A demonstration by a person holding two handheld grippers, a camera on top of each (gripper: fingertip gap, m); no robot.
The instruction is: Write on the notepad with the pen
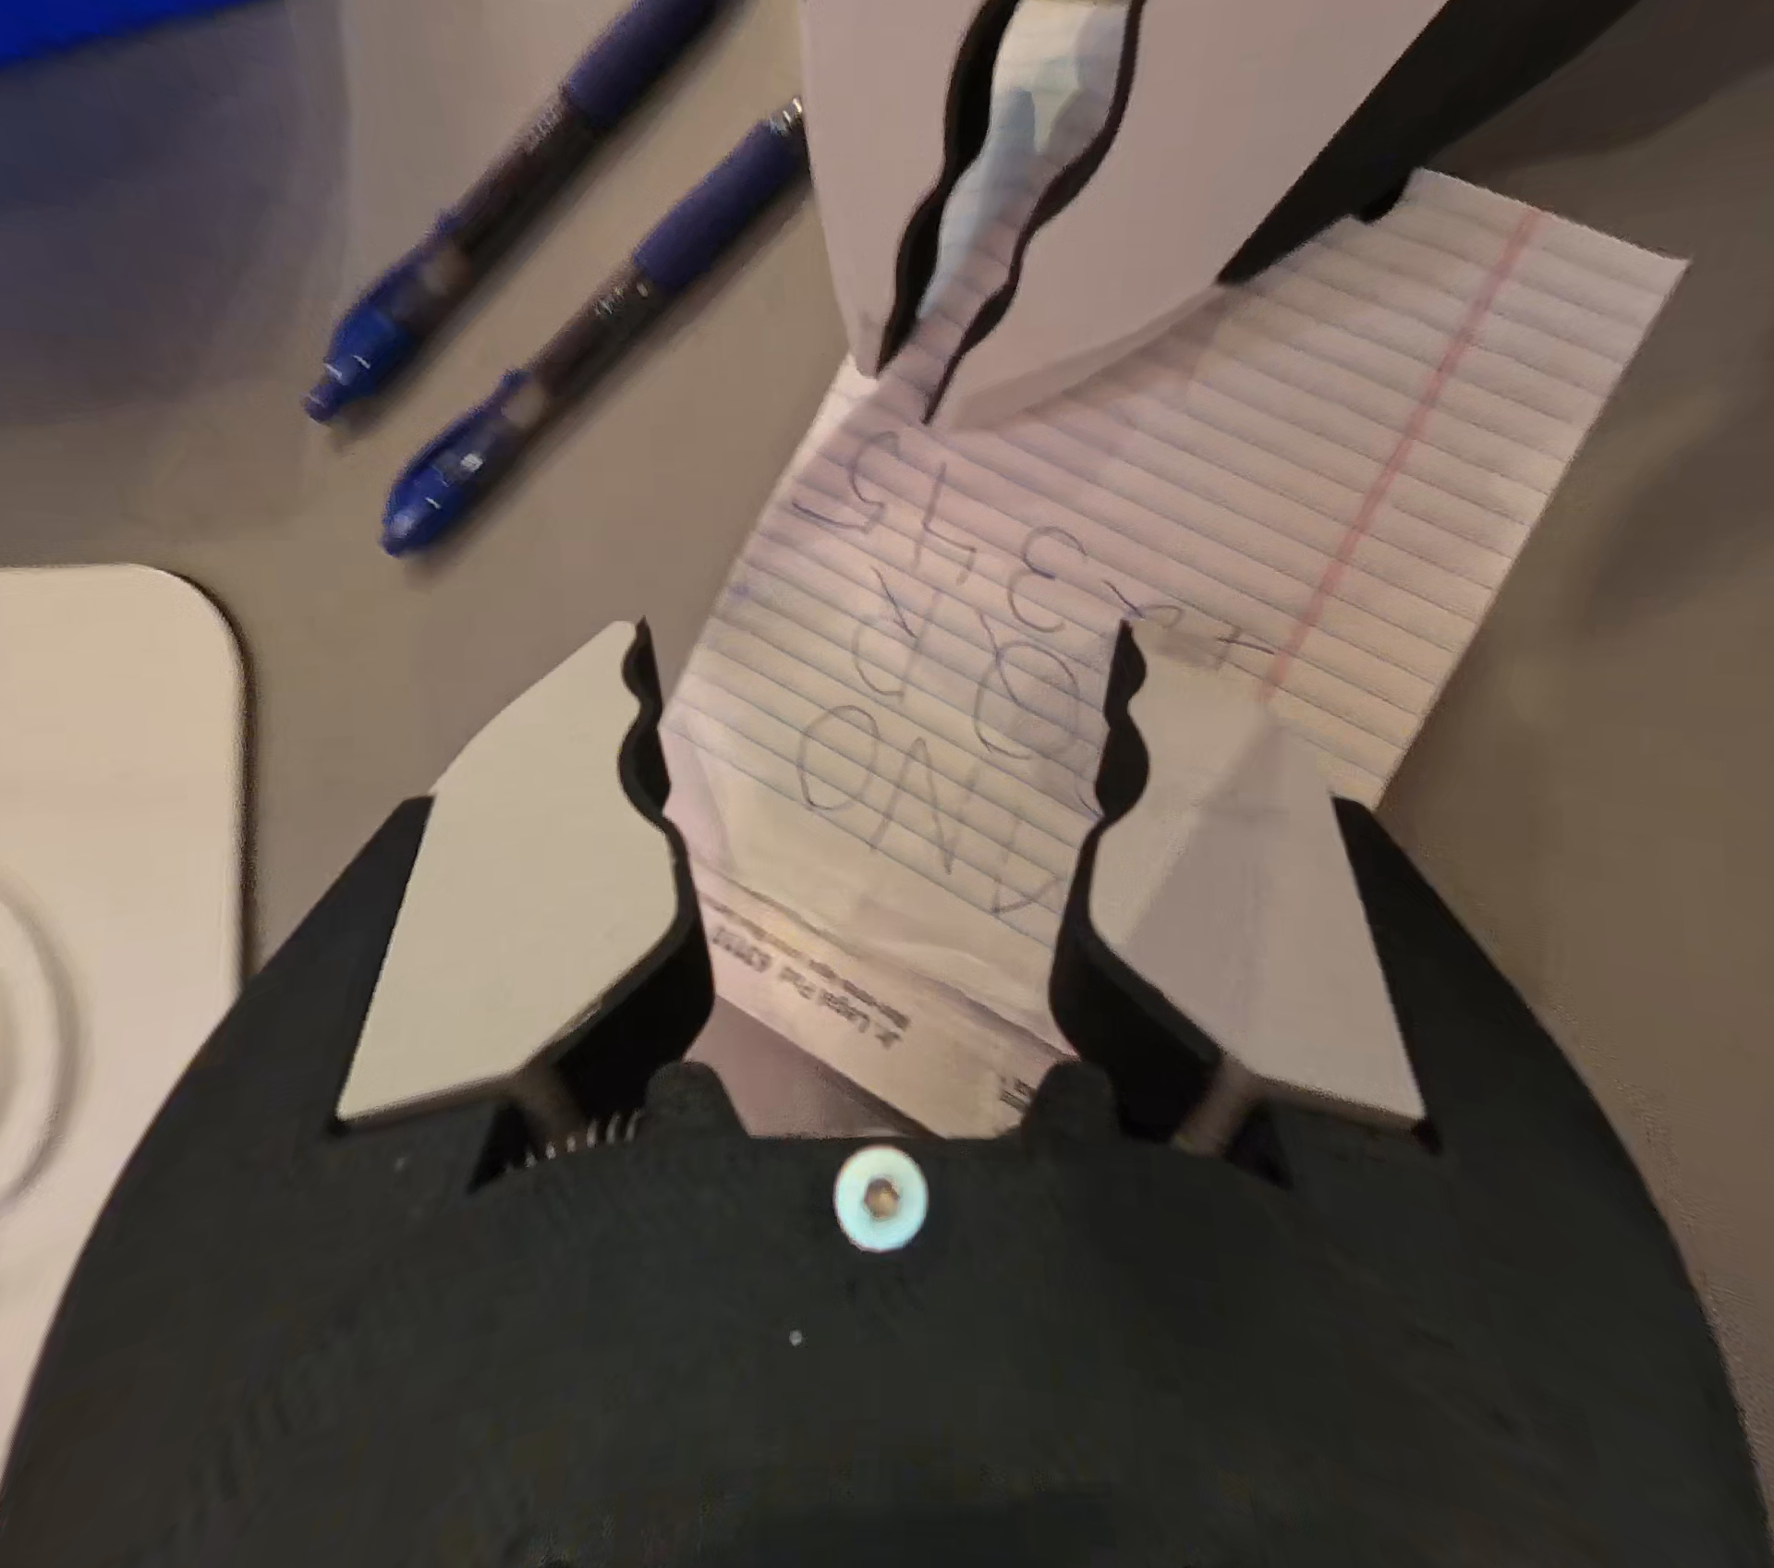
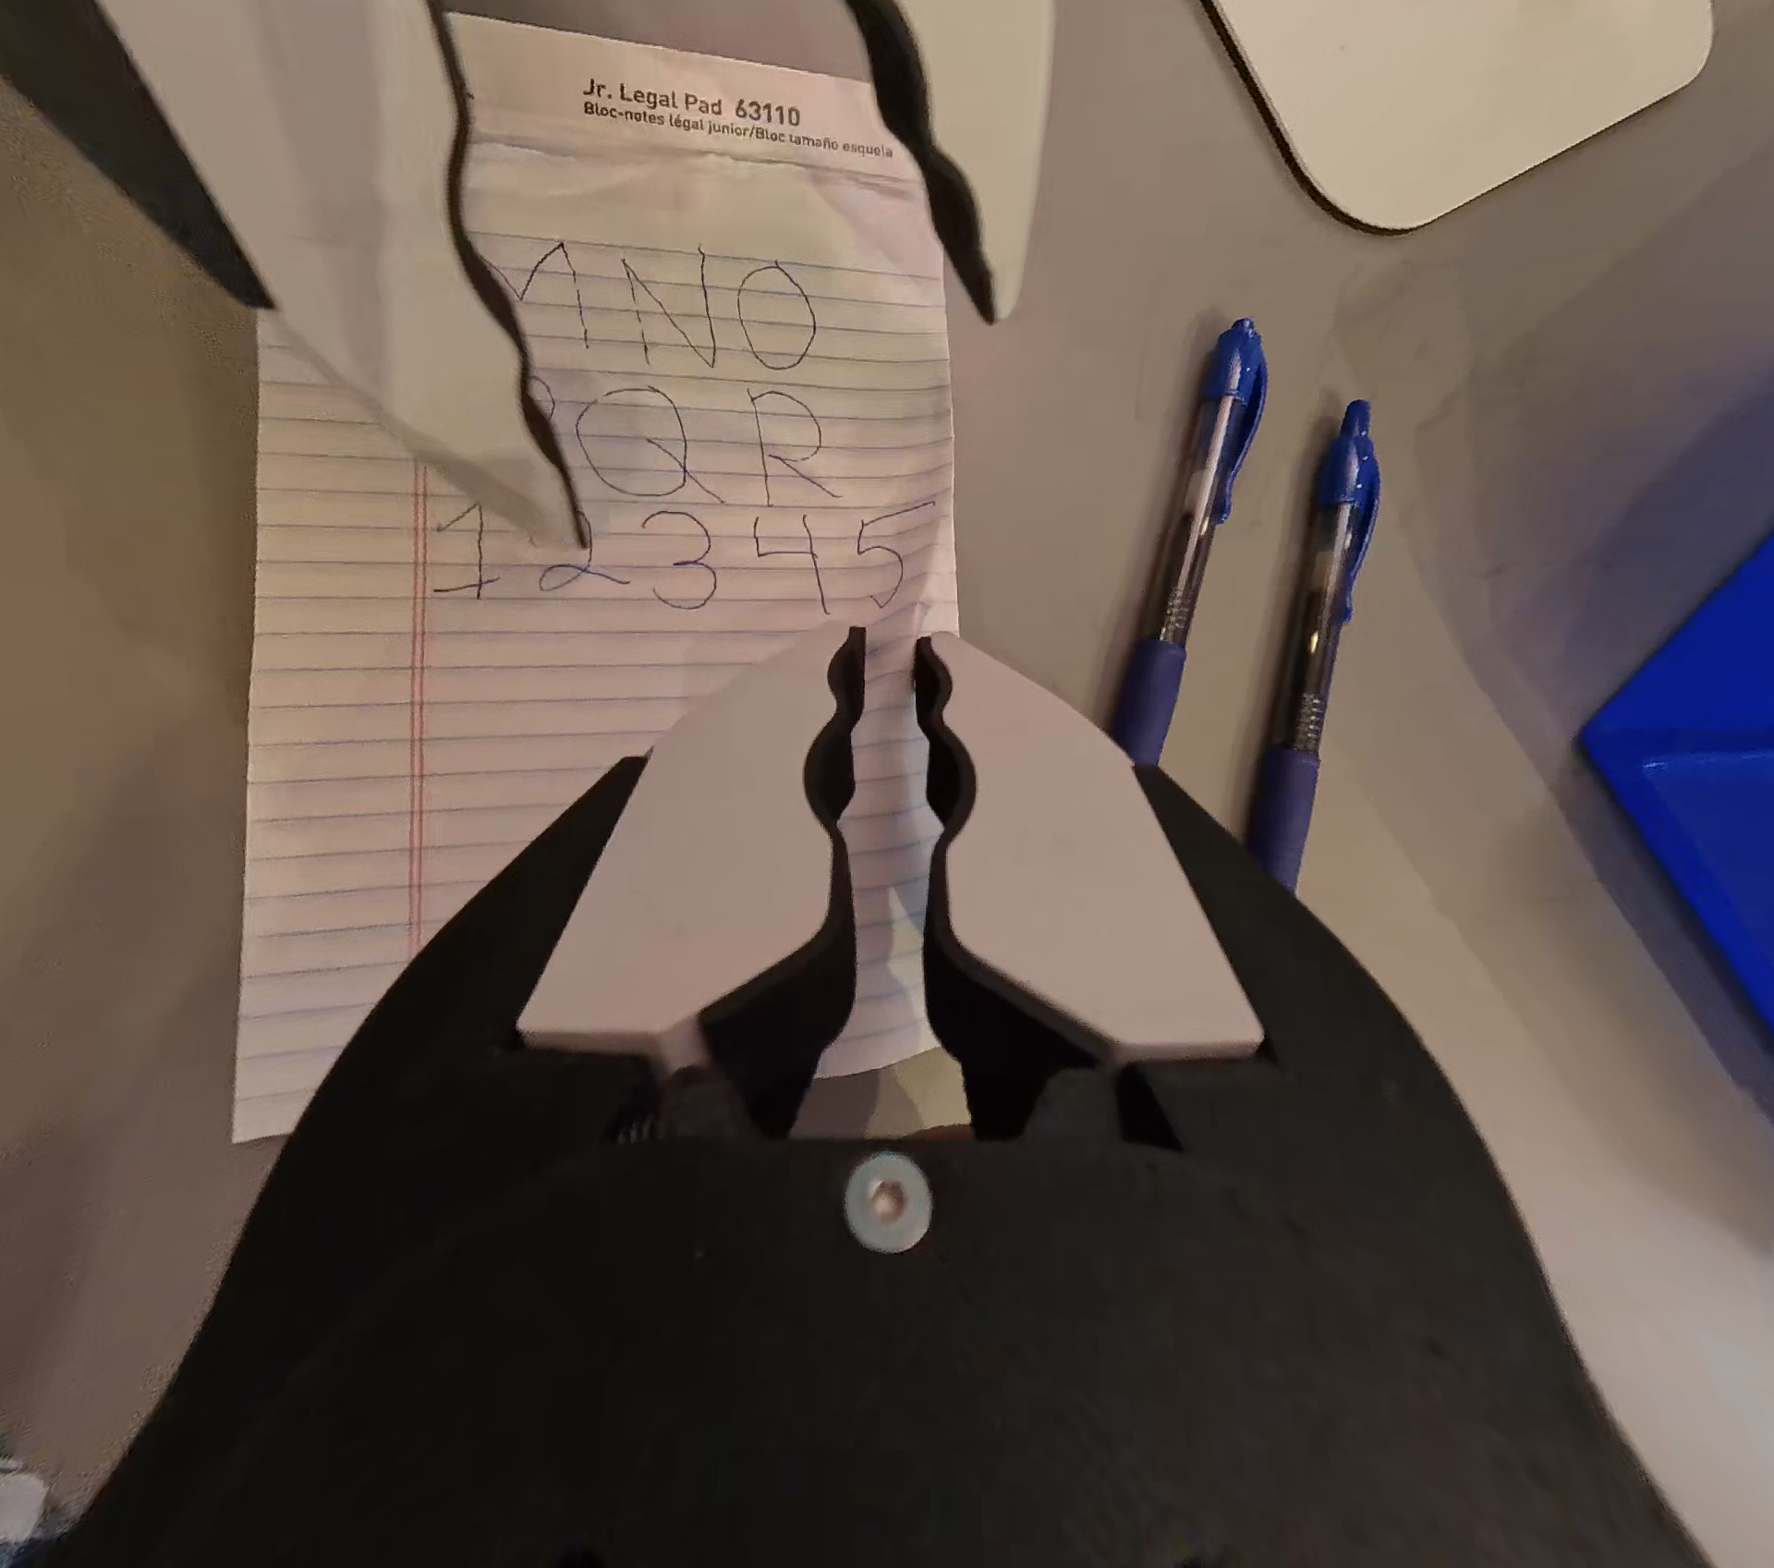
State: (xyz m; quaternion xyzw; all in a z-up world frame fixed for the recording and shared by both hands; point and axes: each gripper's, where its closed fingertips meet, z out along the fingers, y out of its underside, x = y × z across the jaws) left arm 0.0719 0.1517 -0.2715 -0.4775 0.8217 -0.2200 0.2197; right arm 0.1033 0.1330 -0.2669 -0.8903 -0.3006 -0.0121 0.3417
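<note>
My left jaws (image 1: 883,639) gape wide over the white lined paper notepad (image 2: 595,658), gripping nothing. My right jaws (image 2: 891,644) are nearly closed above its right edge — empty, paper showing through the slit. Two blue retractable pens (image 2: 1190,552) lie side by side on the grey table (image 2: 1075,466) — just beside the pad.

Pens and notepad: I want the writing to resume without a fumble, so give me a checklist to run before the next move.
1. Pen in a gripper: not ok; both blue pens lie on the table beside the notepad.
2. Right gripper free: ok; narrow gap, no pen between.
3. Left gripper free: ok; wide open, empty.
4. Blank lines left: ok; below the writing.
5. Notepad pinned down: cannot tell.
6. Pen tips extended: cannot tell.
</note>
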